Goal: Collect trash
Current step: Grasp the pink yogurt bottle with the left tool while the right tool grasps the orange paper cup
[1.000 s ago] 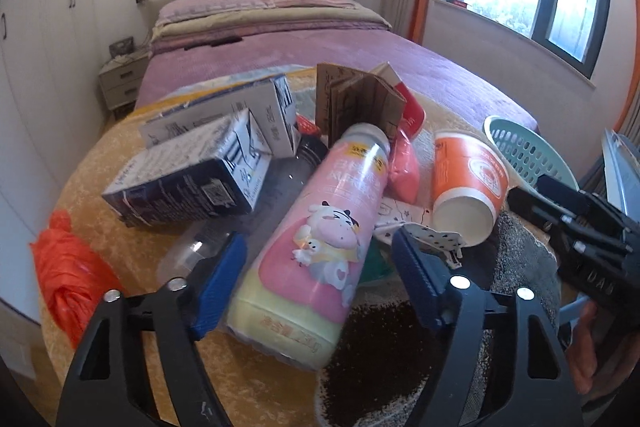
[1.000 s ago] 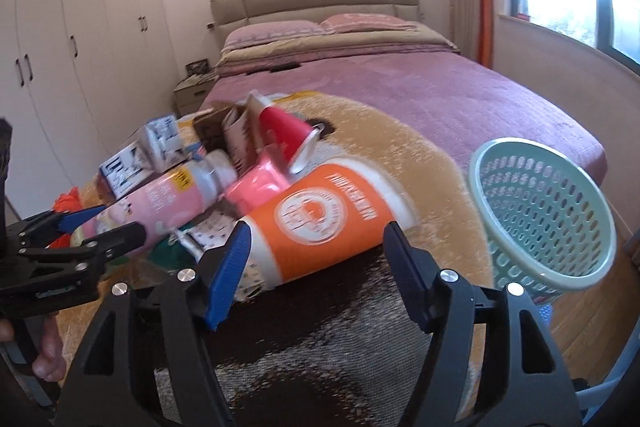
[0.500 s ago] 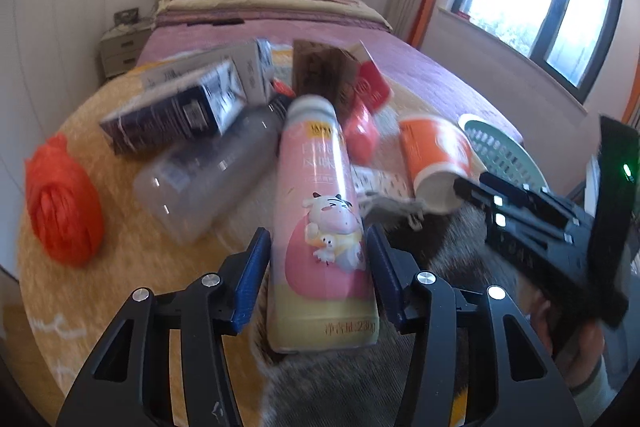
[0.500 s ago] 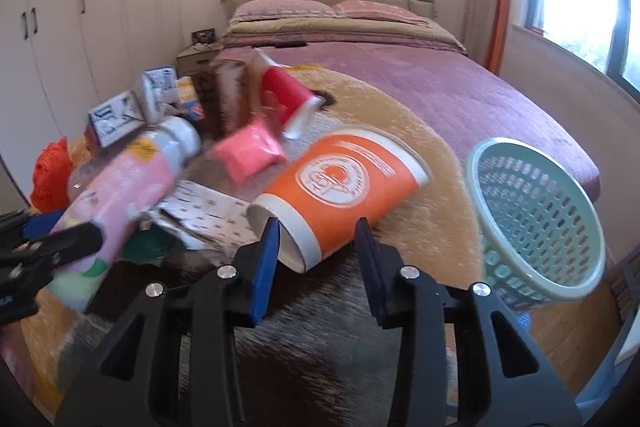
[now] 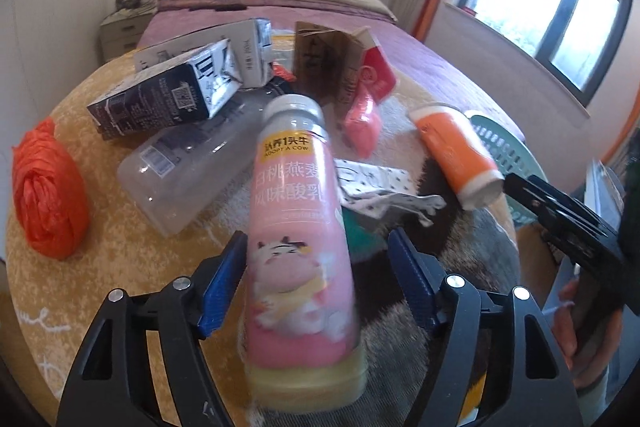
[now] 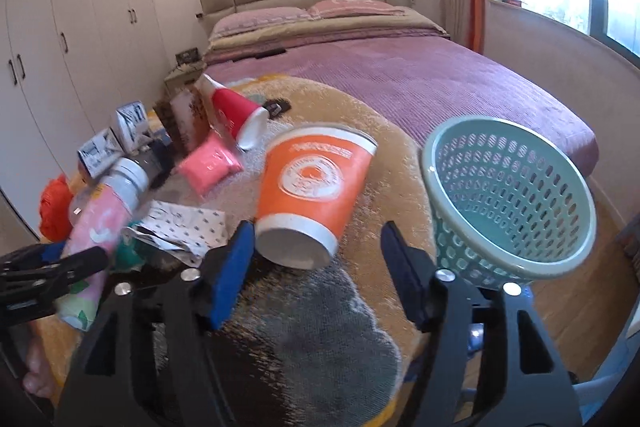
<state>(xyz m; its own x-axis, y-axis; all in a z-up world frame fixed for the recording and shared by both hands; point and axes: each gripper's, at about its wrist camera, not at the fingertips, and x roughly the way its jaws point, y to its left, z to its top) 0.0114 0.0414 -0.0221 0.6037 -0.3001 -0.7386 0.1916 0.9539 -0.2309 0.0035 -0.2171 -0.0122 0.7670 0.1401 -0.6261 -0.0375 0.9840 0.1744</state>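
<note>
Item: pink yoghurt bottle, lying on the rug, neck toward 12 o'clock, between the jaws of the left gripper. Jaws had just been opening; blue pads stood clear of the bottle, nothing gripped.

Item: orange cup, on its side, base toward the right gripper. Jaws had just been opening, unloaded, cup ahead of the tips.

Receptacle: green basket, at 3 o'clock of the cup.

Step judged: pickup, not yet secured. Next: advance, close on each item, carry to basket.
</note>
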